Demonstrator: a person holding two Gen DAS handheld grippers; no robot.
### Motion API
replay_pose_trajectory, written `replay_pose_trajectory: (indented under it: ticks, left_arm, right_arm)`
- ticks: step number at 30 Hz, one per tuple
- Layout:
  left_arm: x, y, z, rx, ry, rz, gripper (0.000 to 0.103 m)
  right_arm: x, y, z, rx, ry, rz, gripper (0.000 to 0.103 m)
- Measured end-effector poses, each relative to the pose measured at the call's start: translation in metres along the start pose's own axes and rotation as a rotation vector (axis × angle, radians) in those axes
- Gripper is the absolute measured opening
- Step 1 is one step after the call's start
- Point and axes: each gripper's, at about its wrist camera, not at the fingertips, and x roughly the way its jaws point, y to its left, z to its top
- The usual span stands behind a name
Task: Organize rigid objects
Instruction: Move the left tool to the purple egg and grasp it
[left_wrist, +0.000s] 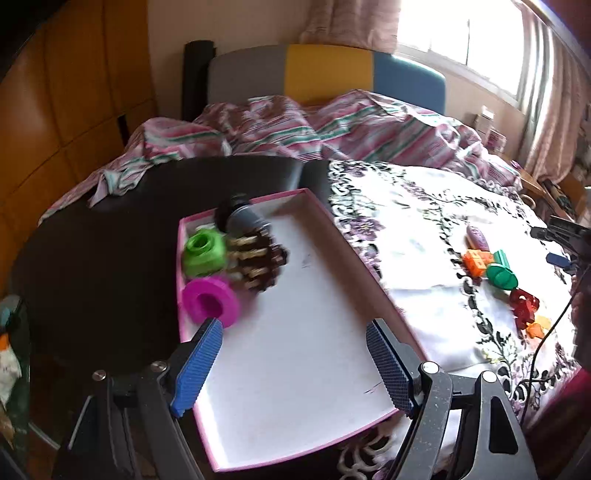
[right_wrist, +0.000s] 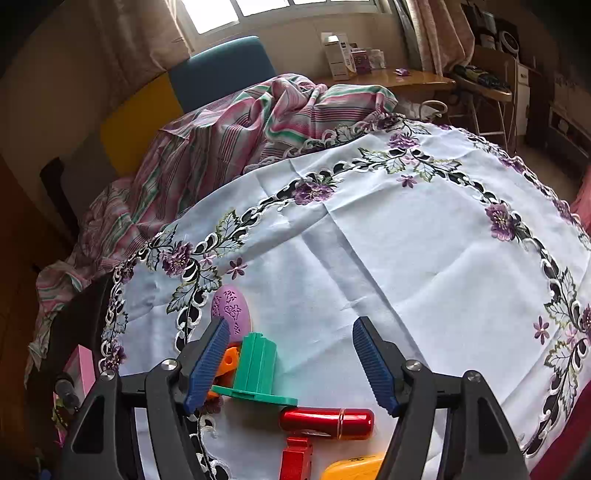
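Observation:
A pink-rimmed white tray (left_wrist: 354, 254) lies before my left gripper (left_wrist: 295, 334), which is open and empty over its near part. In the tray's far left corner lie a green ring piece (left_wrist: 203, 252), a magenta ring piece (left_wrist: 211, 301), a brown-and-gold hair claw (left_wrist: 258, 262) and a grey-black cylinder (left_wrist: 242, 218). My right gripper (right_wrist: 288, 334) is open and empty just above a green T-shaped piece (right_wrist: 258, 369), a red toy (right_wrist: 327, 424), an orange block (right_wrist: 231, 360), a lilac oval (right_wrist: 232, 310) and a yellow piece (right_wrist: 351, 467). These loose pieces show at the right of the left wrist view (left_wrist: 498, 273).
A white tablecloth (right_wrist: 406, 240) with purple flower embroidery covers the table. A dark round surface (left_wrist: 110, 240) lies left of the tray. A bed with striped bedding (left_wrist: 277, 129) is behind. A desk (right_wrist: 406, 79) with boxes stands at the far right.

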Motion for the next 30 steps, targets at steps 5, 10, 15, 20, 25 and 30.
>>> replay_pose_trajectory:
  ticks: [5,10,15,20,25,30]
  left_arm:
    - [0.004,-0.022,0.012,0.046,-0.007,-0.03,0.081]
    - [0.008,-0.04,0.021,0.075,-0.011,-0.057,0.081]
    - [0.015,-0.058,0.027,0.12,-0.009,-0.06,0.081]
    - [0.024,-0.071,0.033,0.139,0.003,-0.076,0.083]
    - [0.033,-0.088,0.04,0.174,0.007,-0.092,0.084]
    - [0.048,-0.107,0.056,0.191,0.029,-0.145,0.084]
  right_arm:
    - [0.003,-0.009,0.001,0.051,0.018,0.016,0.071]
    - [0.002,-0.015,0.003,0.085,0.021,0.022,0.071]
    - [0.003,-0.019,0.004,0.104,0.026,0.03,0.071]
    - [0.001,-0.021,0.005,0.114,0.023,0.039,0.071]
    - [0.001,-0.021,0.005,0.119,0.024,0.047,0.071]
    - [-0.001,-0.023,0.007,0.127,0.012,0.049,0.071]
